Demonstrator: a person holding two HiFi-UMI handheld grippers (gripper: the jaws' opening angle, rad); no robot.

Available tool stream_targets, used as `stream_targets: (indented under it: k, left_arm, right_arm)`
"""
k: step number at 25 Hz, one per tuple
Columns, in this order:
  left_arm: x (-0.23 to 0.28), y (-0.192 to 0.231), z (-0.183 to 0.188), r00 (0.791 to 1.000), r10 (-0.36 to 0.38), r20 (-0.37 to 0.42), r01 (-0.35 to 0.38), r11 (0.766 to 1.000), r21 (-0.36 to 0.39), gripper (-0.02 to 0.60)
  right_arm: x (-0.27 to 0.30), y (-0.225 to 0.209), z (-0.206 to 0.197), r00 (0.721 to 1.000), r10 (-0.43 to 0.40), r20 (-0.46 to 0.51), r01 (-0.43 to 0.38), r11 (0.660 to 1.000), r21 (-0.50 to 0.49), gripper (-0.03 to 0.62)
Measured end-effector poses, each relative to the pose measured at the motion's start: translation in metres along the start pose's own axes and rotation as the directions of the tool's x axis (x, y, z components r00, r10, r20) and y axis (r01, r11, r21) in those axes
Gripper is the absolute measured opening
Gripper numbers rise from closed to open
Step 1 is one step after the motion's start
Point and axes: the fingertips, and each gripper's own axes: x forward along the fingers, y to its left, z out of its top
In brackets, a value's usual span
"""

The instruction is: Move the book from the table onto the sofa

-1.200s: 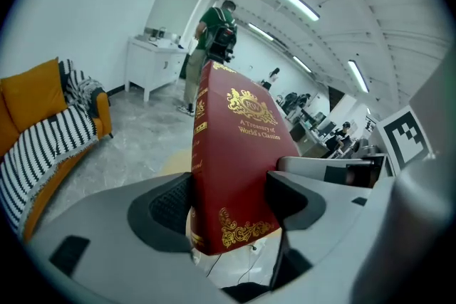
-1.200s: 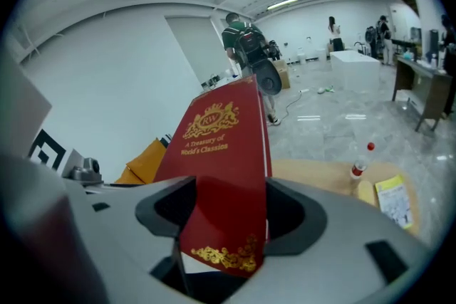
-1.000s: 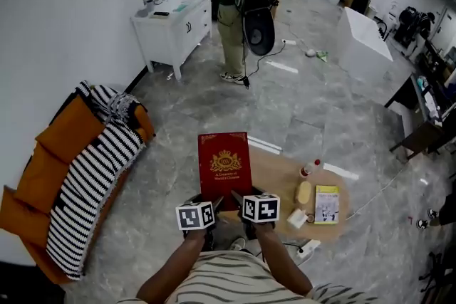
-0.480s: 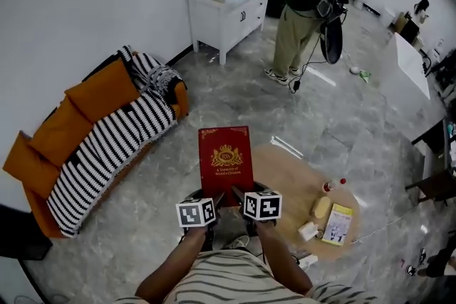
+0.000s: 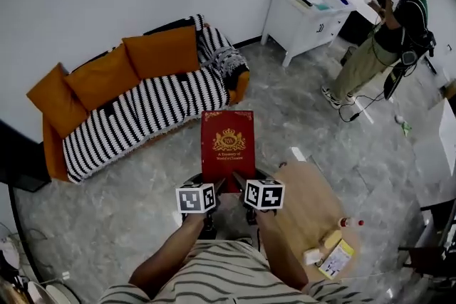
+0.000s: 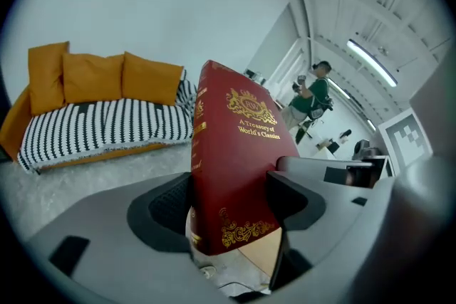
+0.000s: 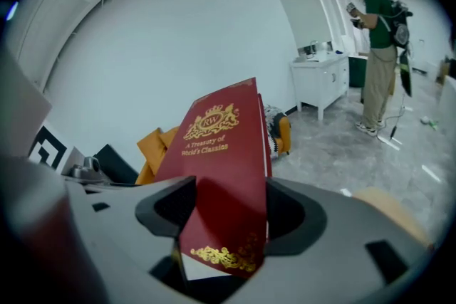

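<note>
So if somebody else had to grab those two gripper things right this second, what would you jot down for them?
Grippers: the left gripper and the right gripper are each shut on the near end of the red book, side by side.
Things: the book is held in the air, cover up, off the round wooden table at the right. The sofa is ahead and to the left.
Done: book lifted.
Left: carry it to the sofa, lay it on the striped seat, open both grippers.
</note>
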Motion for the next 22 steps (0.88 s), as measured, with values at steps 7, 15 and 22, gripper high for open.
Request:
stream_targets:
  k: [7, 15, 22]
  left_arm:
    - [-0.020, 0.094, 0.046, 0.995, 0.074, 0.059, -0.068, 0.992, -0.108, 0.325]
    - [-0.045, 0.177, 0.085, 0.984, 0.138, 0.112, -0.114, 0.974, -0.196, 0.325]
    - [-0.057, 0.222, 0.097, 0.969, 0.196, 0.151, -0.148, 0.948, -0.281, 0.325]
  right_arm:
    - [0.078, 0.078, 0.035, 0.995, 0.081, -0.055, -0.086, 0.991, -0.107, 0.298]
    - [0.145, 0.152, 0.059, 0.986, 0.134, -0.102, -0.152, 0.970, -0.191, 0.298]
    - [0.183, 0.192, 0.068, 0.973, 0.171, -0.157, -0.208, 0.942, -0.263, 0.298]
